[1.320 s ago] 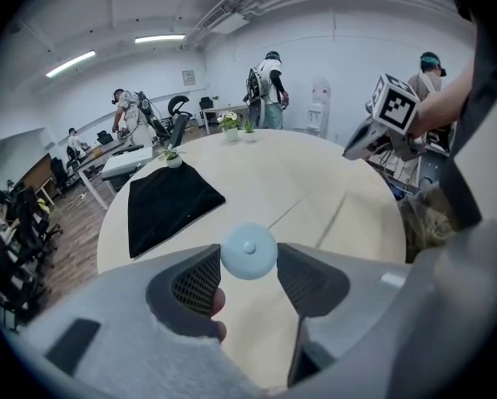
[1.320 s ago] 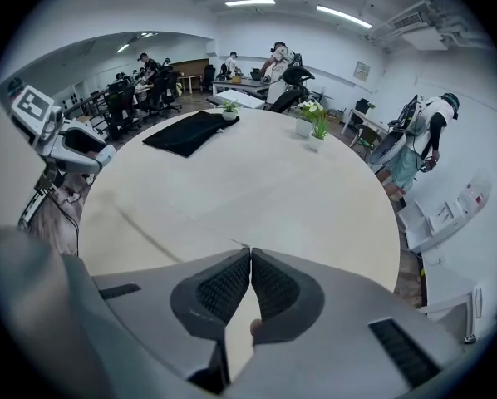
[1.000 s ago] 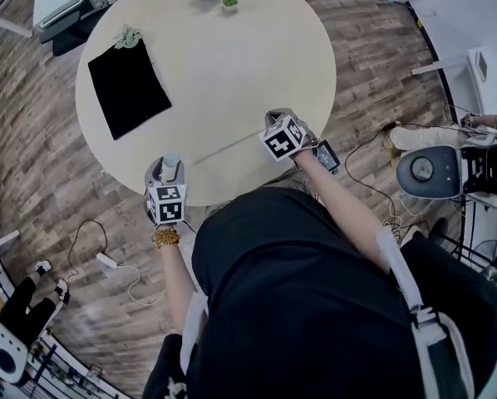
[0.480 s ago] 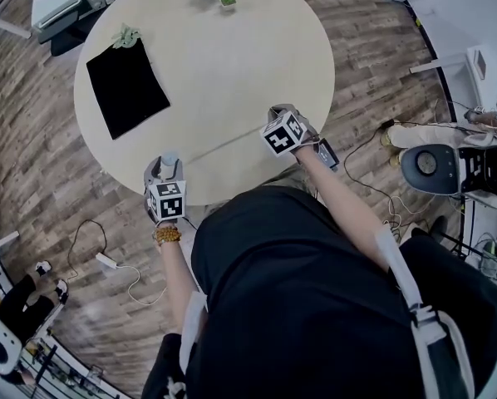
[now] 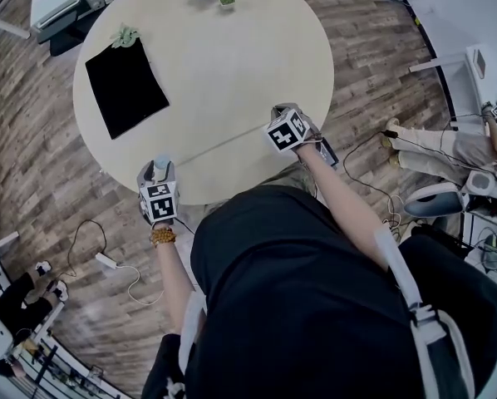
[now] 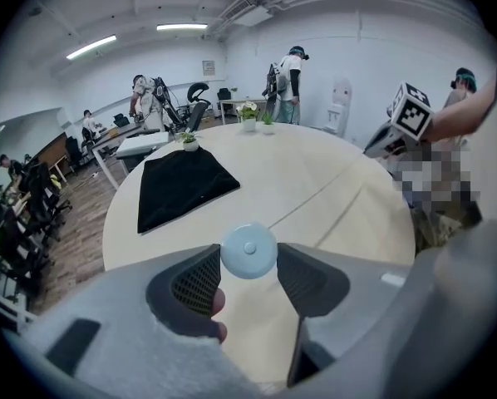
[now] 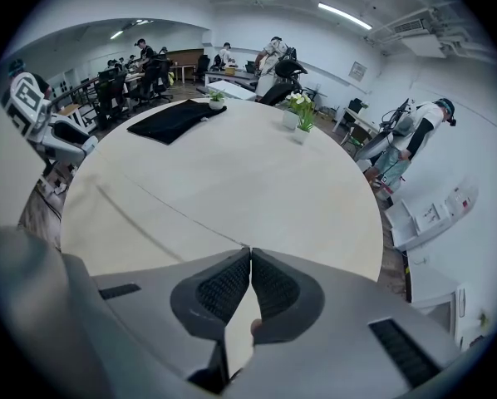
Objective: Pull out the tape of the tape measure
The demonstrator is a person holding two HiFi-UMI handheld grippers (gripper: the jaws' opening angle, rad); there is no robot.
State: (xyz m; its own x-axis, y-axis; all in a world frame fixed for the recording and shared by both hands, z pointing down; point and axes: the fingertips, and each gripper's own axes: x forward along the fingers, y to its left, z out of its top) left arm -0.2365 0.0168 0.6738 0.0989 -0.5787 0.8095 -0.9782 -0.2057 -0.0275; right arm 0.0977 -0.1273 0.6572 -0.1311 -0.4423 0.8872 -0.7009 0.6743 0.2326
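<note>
The tape (image 5: 223, 145) is lengthening
The left gripper (image 5: 158, 169) is sliding left with the tape measure (image 6: 248, 250), away from the right gripper (image 5: 276, 111)

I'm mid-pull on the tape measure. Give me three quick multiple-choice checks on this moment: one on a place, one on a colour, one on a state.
1. Where is the tape measure's round case?
A) Lying on the black cloth
B) Between the left gripper's jaws
C) On the floor

2. What colour is the case?
A) Pale blue
B) Red
C) Black

3. How do the right gripper's jaws stand?
A) Wide apart and empty
B) Closed on a potted plant
C) Closed on the tape's end

Answers:
1. B: the left gripper view shows the case clamped between the pads of the left gripper.
2. A: in that same view its round face is pale blue.
3. C: in the right gripper view the jaws of the right gripper meet, and the thin tape runs over the table into them.
</note>
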